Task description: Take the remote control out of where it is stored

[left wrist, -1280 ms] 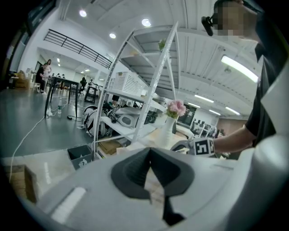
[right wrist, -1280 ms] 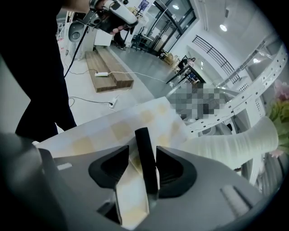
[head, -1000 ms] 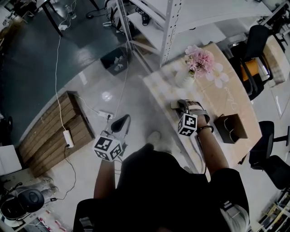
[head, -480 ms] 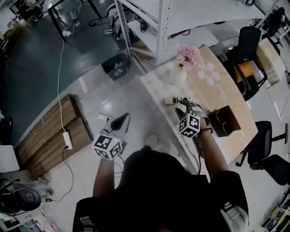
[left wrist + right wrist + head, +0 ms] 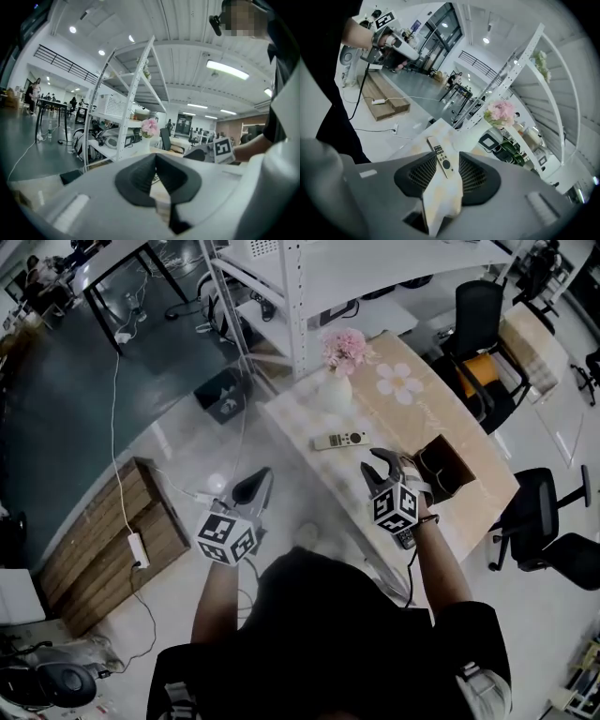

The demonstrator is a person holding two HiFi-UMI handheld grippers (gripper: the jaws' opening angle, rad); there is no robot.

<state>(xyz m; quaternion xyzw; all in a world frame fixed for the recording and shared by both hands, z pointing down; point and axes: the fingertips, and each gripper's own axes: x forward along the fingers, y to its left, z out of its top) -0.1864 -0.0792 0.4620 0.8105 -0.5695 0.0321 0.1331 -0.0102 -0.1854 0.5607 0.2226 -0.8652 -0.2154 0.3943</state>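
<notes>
Now, remote: slim pale remote control [image 5: 338, 439] flat on pale wooden bench [image 5: 450, 423], outside brown open box [image 5: 441, 468].
Right gripper [image 5: 378, 465]: fingers released, just narrowing, nothing between.
Left gripper [image 5: 255, 486]: fingers clenched, empty.

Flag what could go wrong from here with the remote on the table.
The remote control lies loose near the table's edge; a nudge from the right gripper, whose empty jaws have just been closing, could slide it off. The vase close behind it could get tipped by a careless reach.
</notes>
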